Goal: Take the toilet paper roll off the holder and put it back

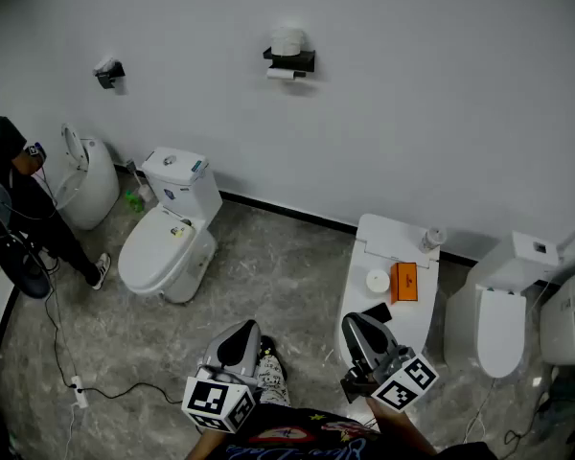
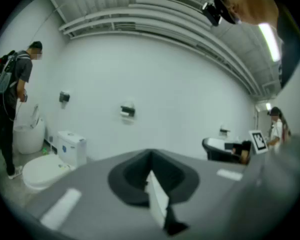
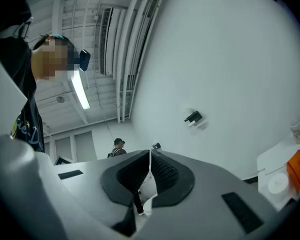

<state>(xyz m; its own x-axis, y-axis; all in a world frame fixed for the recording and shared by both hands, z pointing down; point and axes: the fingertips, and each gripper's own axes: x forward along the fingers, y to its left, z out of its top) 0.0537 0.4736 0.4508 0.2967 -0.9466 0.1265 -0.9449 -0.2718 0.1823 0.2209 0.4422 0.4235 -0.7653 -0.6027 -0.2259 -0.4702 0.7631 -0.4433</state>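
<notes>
- White wall [image 1: 412, 103] ahead of me and grey marbled floor [image 1: 278, 286] below, with several toilets along the wall. The nearest on my left is a white toilet [image 1: 168, 242].
- The toilet paper roll [image 1: 287, 40] sits on the black holder [image 1: 290, 62] high on the wall, well apart from both grippers.
- My left gripper [image 1: 240, 341] hangs low in the head view. In its own view the jaws are together with nothing between them, and they face the wall and the holder.
- My right gripper [image 1: 360, 333] has its jaws pressed together too, and it is empty. It is near a white surface [image 1: 364, 247] that carries an orange box [image 1: 403, 282].
- A person [image 1: 10, 190] stands at the far left beside another toilet.
</notes>
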